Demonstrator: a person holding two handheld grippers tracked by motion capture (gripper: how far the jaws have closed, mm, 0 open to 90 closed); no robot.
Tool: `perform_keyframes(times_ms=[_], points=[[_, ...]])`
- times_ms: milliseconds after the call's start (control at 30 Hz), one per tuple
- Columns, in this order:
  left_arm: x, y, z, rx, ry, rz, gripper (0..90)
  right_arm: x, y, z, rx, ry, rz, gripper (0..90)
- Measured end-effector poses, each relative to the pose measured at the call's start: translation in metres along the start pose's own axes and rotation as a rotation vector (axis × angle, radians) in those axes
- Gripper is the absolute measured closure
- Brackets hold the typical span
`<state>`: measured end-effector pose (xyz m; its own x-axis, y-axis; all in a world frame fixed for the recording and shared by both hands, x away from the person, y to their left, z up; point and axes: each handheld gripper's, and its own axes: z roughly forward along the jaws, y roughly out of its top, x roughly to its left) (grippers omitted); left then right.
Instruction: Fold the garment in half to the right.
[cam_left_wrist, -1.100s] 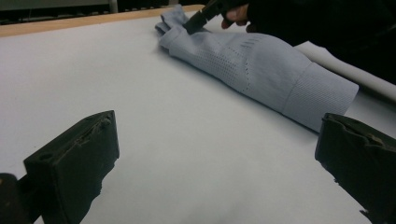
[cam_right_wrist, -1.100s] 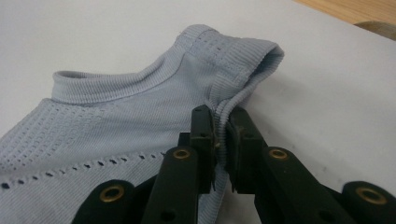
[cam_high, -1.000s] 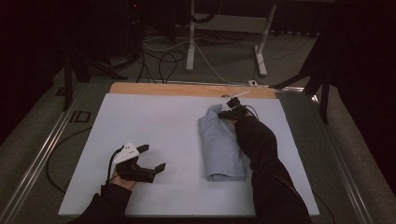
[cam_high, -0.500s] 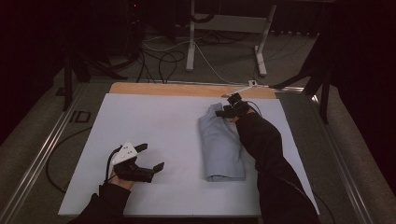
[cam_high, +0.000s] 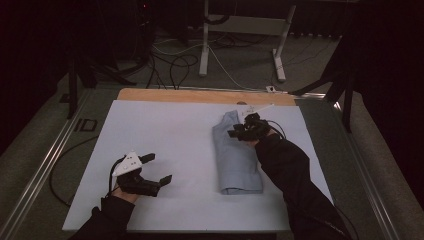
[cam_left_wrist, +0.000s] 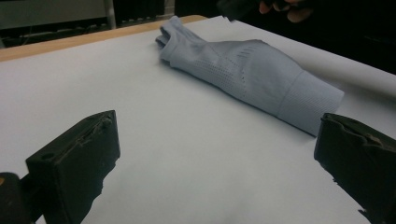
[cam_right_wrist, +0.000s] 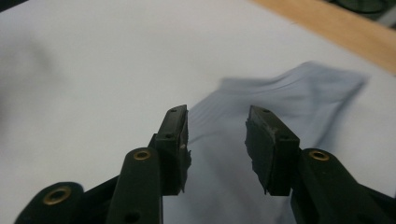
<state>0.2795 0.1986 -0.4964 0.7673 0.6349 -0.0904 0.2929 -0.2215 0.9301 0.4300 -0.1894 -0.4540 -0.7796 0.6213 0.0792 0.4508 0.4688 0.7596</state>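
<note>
Pale blue folded garment (cam_high: 236, 155), knit fabric with a perforated panel, lying lengthwise on the right half of the white table cover (cam_high: 170, 135); its rolled, thicker end is toward the near edge, its narrower end toward the far edge beside the bare wooden strip (cam_high: 200, 95).

Right gripper (cam_high: 239, 132): held over the far part of the garment, jaws parted by a moderate gap, nothing between them; in the right gripper view the cloth lies below the jaws, whether touching cannot be told.

Left gripper (cam_high: 155, 169): near-left area of the table cover, well apart from the garment, jaws spread wide, holding nothing, grey three-cornered plate on top.

Dark sleeves enter from the near edge.

Floor beyond the table: cables (cam_high: 170, 65) and white stand legs (cam_high: 240, 45).
</note>
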Motion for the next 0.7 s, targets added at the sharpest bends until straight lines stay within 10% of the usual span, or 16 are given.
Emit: perform_keyframes(times_ms=[367,700], points=[[0.006,-0.01,-0.006,0.019,0.013,-0.008,1.0,0.059,-0.035,-0.015,0.033,0.126,-0.107,89.7],[0.005,-0.013,0.0,0.023,0.004,-0.002,1.0,0.082,-0.074,-0.008,0.106,0.177,-0.138,90.0]])
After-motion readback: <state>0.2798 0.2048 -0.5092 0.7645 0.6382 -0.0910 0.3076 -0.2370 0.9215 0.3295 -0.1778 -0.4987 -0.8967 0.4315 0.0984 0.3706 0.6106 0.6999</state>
